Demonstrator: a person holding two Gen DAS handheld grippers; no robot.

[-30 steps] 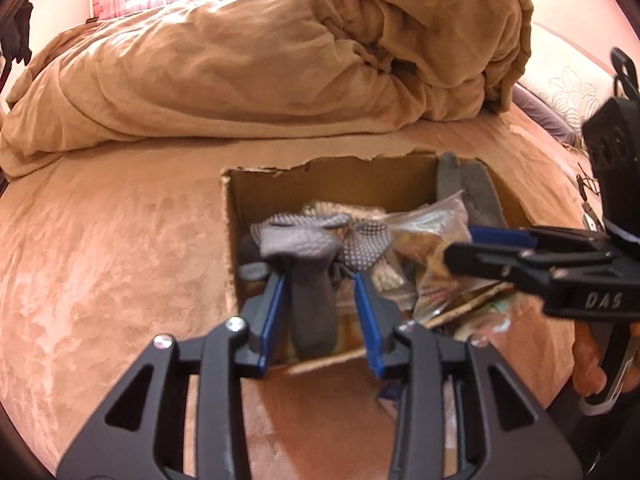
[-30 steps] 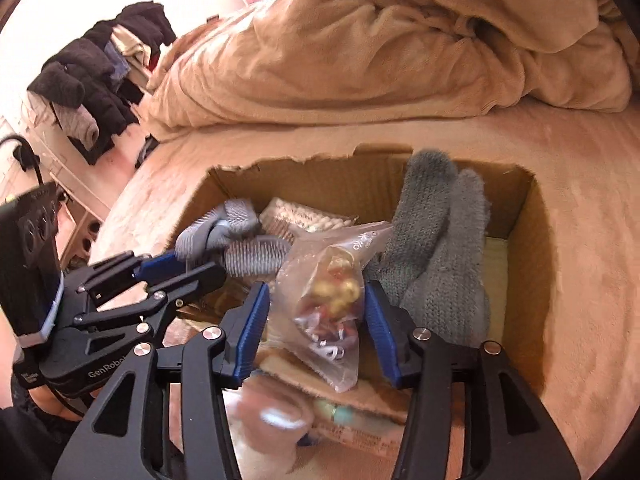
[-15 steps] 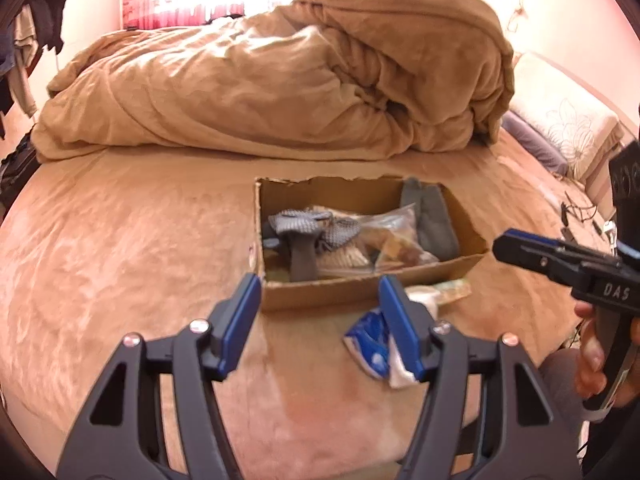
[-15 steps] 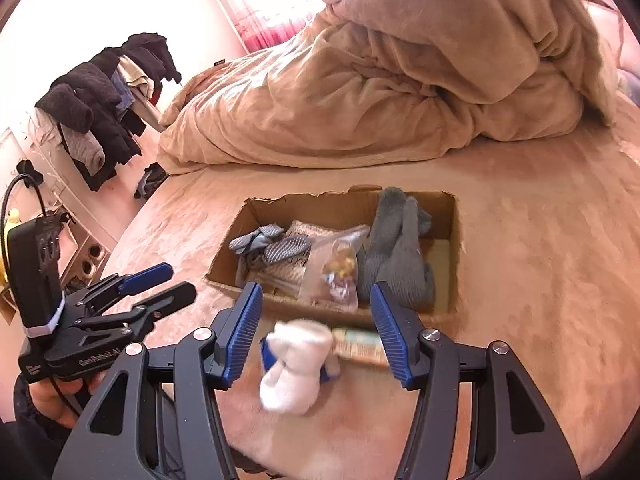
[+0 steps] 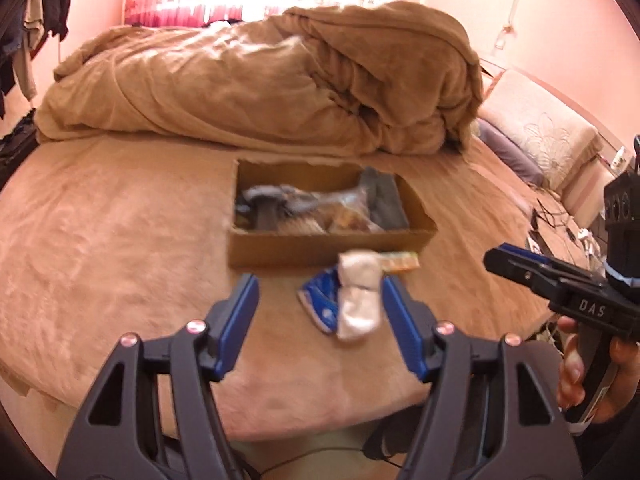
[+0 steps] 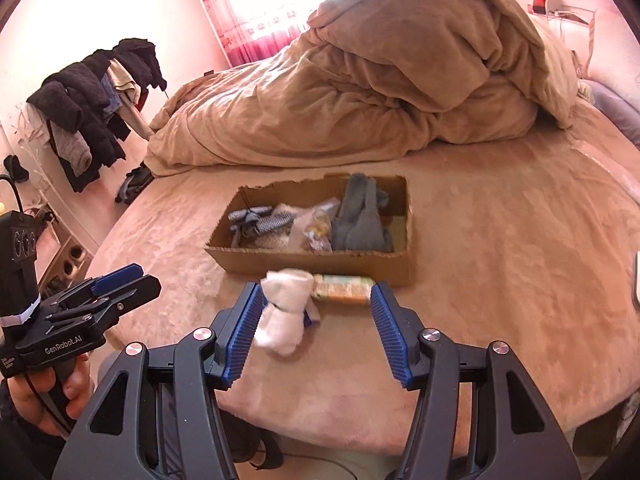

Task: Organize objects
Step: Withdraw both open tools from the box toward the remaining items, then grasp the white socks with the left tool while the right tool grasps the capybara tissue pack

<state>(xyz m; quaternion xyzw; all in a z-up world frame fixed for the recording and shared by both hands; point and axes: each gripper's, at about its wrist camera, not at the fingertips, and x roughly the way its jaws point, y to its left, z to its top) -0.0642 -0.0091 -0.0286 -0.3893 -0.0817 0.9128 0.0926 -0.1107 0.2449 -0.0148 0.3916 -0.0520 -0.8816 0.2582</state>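
An open cardboard box sits on the bed and holds patterned grey socks, a clear bag of small items and thick grey socks. In front of the box lie a white rolled sock, a blue packet and a green-yellow packet. My left gripper is open and empty, short of these loose items. My right gripper is open and empty; the white sock lies by its left finger.
A heaped tan duvet fills the back of the bed. Pillows lie at the right. Clothes hang on a rack left of the bed. The bed's front edge is just below both grippers.
Both grippers have pulled back out of the box toward the bed's front edge, leaving the socks and the bag inside. Both are now wide open and empty.
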